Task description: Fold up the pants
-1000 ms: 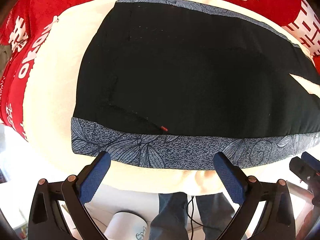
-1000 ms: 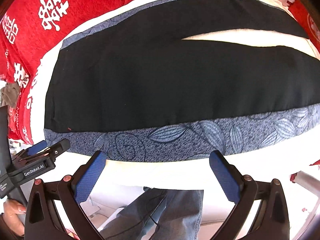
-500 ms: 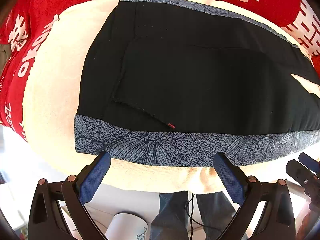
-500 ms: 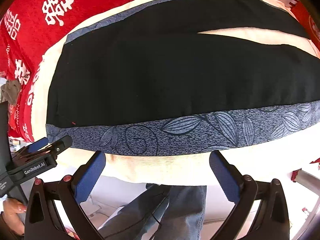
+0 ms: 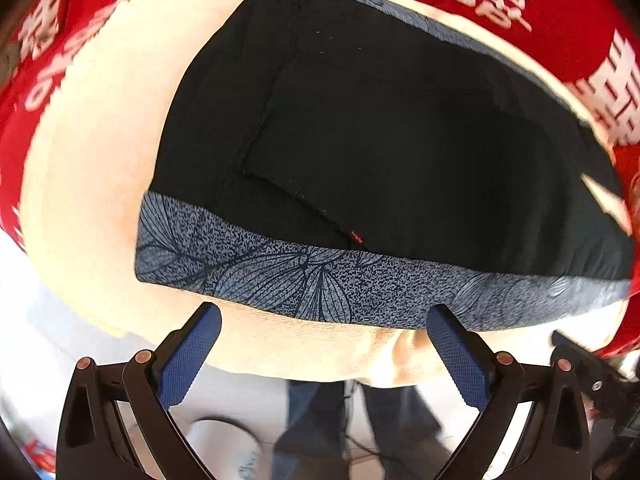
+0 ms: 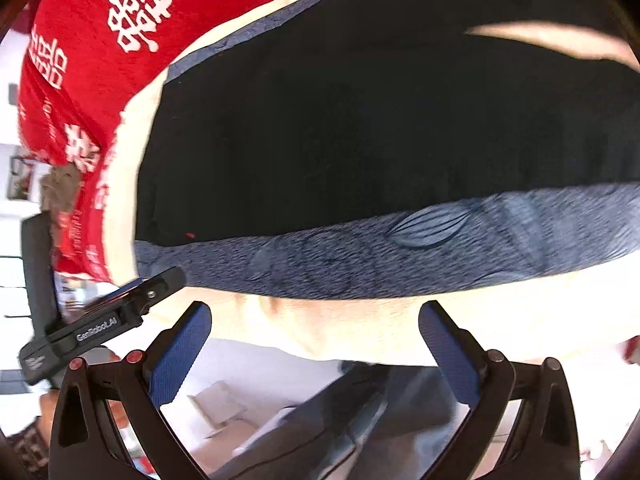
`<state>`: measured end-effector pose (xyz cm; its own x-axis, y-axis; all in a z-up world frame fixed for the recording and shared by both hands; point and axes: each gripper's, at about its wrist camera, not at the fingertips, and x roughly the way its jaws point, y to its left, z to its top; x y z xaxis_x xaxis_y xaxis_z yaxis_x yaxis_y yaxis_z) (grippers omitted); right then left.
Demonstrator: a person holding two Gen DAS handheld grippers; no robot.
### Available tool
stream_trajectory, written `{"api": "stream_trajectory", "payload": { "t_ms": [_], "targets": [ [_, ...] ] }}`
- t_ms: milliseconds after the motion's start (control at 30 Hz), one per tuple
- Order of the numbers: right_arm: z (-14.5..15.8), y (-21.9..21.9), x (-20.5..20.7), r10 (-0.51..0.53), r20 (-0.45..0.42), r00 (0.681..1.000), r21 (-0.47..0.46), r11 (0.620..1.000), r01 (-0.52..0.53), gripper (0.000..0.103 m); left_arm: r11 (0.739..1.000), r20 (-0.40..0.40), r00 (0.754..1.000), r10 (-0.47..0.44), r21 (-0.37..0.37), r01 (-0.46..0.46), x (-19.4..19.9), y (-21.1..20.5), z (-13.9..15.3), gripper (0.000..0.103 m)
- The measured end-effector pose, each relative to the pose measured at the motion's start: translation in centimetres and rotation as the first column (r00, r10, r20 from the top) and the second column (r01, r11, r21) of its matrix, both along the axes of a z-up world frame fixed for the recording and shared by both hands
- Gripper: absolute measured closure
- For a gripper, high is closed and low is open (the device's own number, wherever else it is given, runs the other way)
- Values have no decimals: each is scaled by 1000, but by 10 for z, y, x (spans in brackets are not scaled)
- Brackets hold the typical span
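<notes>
Black pants [image 5: 380, 140] with a blue-grey leaf-print side band [image 5: 320, 280] lie flat on a cream cloth [image 5: 100, 140]. A pocket seam with a small red tag [image 5: 355, 237] shows near the band. My left gripper [image 5: 324, 330] is open, just short of the band's near edge, nothing between its blue pads. In the right wrist view the same pants [image 6: 380, 120] and band [image 6: 400, 252] spread wide; my right gripper [image 6: 315, 328] is open over the cream cloth edge [image 6: 360, 320], close below the band. The left gripper's body [image 6: 104, 320] shows at the left.
A red cover with white characters [image 5: 520, 8] lies under the cream cloth and wraps the far and left sides [image 6: 88, 80]. Below the near edge stand a person's legs in jeans [image 6: 360, 412]. A white cup-like object [image 5: 224, 452] sits low on the floor.
Both grippers have moved in closer to the near band of the pants, which looks larger now. Both views have swung a little and are motion-blurred. The jaws stay open.
</notes>
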<state>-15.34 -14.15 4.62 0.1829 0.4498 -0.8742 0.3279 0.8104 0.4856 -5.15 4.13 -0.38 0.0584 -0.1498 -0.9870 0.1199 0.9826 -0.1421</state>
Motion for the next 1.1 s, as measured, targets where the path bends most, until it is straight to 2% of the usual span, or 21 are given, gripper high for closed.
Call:
{"api": "stream_trajectory", "payload": {
  "t_ms": [67, 133, 200, 233, 267, 367, 433, 500, 533, 567, 600, 733, 867, 900, 933, 967, 1033, 1100],
  "targets": [
    [-12, 2, -2, -33, -4, 999, 113, 993, 33, 0, 999, 0, 1000, 13, -46, -13, -2, 6, -1, 0],
    [-23, 4, -5, -56, -12, 998, 170, 984, 57, 3, 997, -2, 1000, 18, -78, -18, -3, 11, -4, 0],
    [-39, 8, -7, -82, -30, 996, 238, 967, 87, 19, 994, -9, 1000, 20, -108, -21, -5, 15, -8, 0],
    [-48, 10, -8, -93, -42, 995, 266, 959, 101, 31, 992, -15, 1000, 23, -125, -25, -5, 17, -10, 0],
    [-56, 11, -9, -106, -48, 993, 292, 949, 115, 35, 990, -22, 999, 29, -140, -32, -6, 18, -12, 0],
    [-72, 14, -8, -159, -46, 986, 350, 922, 165, 35, 978, -46, 997, 56, -198, -64, -7, 23, -16, 0],
    [-78, 12, -7, -211, -41, 977, 413, 886, 209, 36, 971, -62, 995, 78, -221, -90, -8, 27, -21, 0],
    [-83, 11, -4, -269, -53, 962, 475, 840, 261, 49, 963, -88, 990, 109, -236, -127, -6, 32, -26, 0],
    [-84, 12, -3, -285, -59, 957, 499, 822, 276, 69, 957, -103, 986, 128, -248, -151, -6, 35, -29, 0],
    [-84, 13, 0, -305, -68, 950, 513, 806, 295, 87, 943, -130, 978, 161, -273, -191, -5, 39, -34, 0],
    [-79, 13, 3, -315, -60, 947, 531, 794, 297, 93, 931, -150, 971, 184, -289, -221, -4, 42, -37, 0],
    [-48, 17, 13, -289, 16, 957, 558, 797, 231, 94, 848, -222, 934, 280, -398, -349, 5, 51, -42, 0],
    [-32, 18, 16, -243, 53, 968, 555, 814, 174, 94, 806, -204, 918, 340, -439, -397, 24, 48, -37, 0],
    [-30, 18, 17, -225, 55, 973, 549, 820, 159, 94, 803, -193, 916, 352, -440, -402, 29, 50, -36, 13],
    [-31, 18, 17, -213, 53, 976, 545, 825, 150, 94, 794, -192, 916, 353, -455, -402, 35, 50, -36, 36],
    [-33, 18, 17, -200, 51, 978, 540, 830, 142, 91, 790, -198, 917, 346, -466, -399, 38, 49, -40, 45],
    [-40, 15, 14, -186, 40, 982, 523, 841, 138, 90, 799, -192, 926, 325, -468, -378, 44, 49, -45, 68],
    [-48, 6, 8, -193, 23, 981, 505, 849, 155, 88, 805, -182, 936, 300, -477, -351, 48, 52, -45, 71]
  ]
}}
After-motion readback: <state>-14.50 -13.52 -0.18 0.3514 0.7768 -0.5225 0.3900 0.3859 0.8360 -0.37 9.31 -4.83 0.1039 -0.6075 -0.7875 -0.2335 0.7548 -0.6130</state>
